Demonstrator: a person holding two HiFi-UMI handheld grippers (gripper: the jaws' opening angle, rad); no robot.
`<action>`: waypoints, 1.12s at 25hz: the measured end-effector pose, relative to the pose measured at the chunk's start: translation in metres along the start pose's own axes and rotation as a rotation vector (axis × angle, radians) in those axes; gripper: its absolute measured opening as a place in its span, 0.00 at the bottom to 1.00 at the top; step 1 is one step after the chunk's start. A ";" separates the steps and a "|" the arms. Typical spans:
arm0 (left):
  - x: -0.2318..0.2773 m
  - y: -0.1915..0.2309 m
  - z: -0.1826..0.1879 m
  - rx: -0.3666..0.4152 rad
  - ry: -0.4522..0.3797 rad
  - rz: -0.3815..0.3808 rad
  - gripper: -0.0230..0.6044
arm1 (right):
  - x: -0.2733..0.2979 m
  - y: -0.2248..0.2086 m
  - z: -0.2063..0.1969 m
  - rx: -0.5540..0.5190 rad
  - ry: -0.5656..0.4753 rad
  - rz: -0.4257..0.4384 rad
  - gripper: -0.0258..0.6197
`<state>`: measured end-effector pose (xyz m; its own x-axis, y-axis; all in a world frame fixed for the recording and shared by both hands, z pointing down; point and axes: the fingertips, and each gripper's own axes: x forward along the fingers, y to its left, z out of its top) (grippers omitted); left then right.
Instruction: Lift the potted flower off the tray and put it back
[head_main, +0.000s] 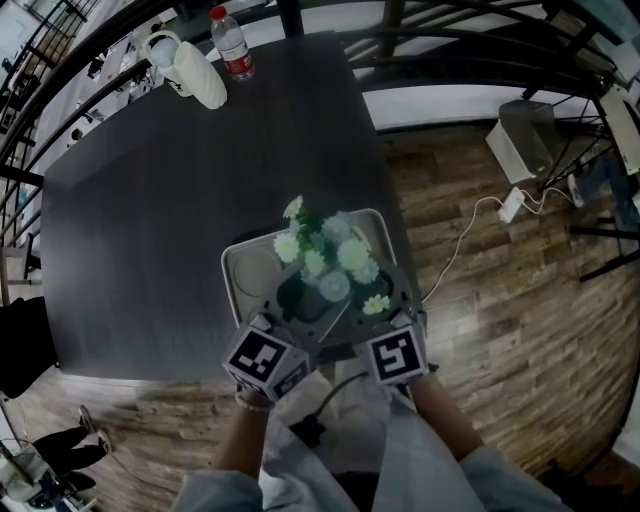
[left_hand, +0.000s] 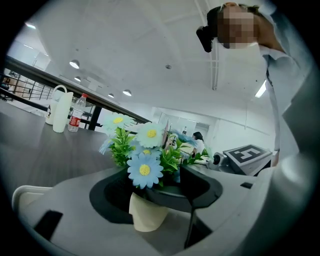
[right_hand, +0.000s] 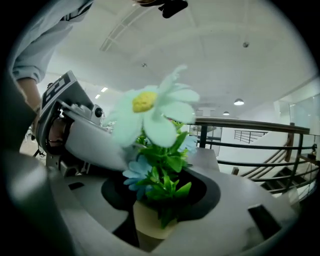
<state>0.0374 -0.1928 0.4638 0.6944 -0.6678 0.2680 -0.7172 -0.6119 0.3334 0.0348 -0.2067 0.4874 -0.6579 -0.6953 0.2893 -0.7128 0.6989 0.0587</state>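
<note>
Potted flower (head_main: 325, 262): upright, long axis vertical, blooms uppermost, cream pot over white tray (head_main: 232, 262) at the near edge of table (head_main: 200, 180). Left gripper (left_hand: 155, 200): jaws apart, flanking the pot. Right gripper (right_hand: 160, 205): jaws closing, pot between them. Far end: white jug (head_main: 195, 70), bottle (head_main: 232, 45).

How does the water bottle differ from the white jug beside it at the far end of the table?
The water bottle is clear, with a red cap and red label; the white jug is opaque and plain. The bottle is slim and has no handle; the jug is bulkier, with a loop handle at its top. Both stand upright, side by side, on the dark table.
</note>
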 end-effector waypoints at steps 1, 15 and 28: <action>0.001 0.000 0.000 0.007 -0.008 -0.004 0.48 | 0.001 0.000 0.000 -0.007 -0.002 0.002 0.35; 0.000 -0.013 0.002 -0.011 0.005 -0.015 0.47 | -0.009 0.003 0.006 -0.043 -0.027 -0.030 0.24; -0.010 -0.022 0.011 0.038 0.027 -0.020 0.47 | -0.020 0.003 0.025 -0.062 -0.042 -0.066 0.24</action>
<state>0.0453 -0.1770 0.4440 0.7098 -0.6437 0.2860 -0.7043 -0.6413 0.3046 0.0395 -0.1950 0.4580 -0.6209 -0.7455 0.2424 -0.7392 0.6597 0.1356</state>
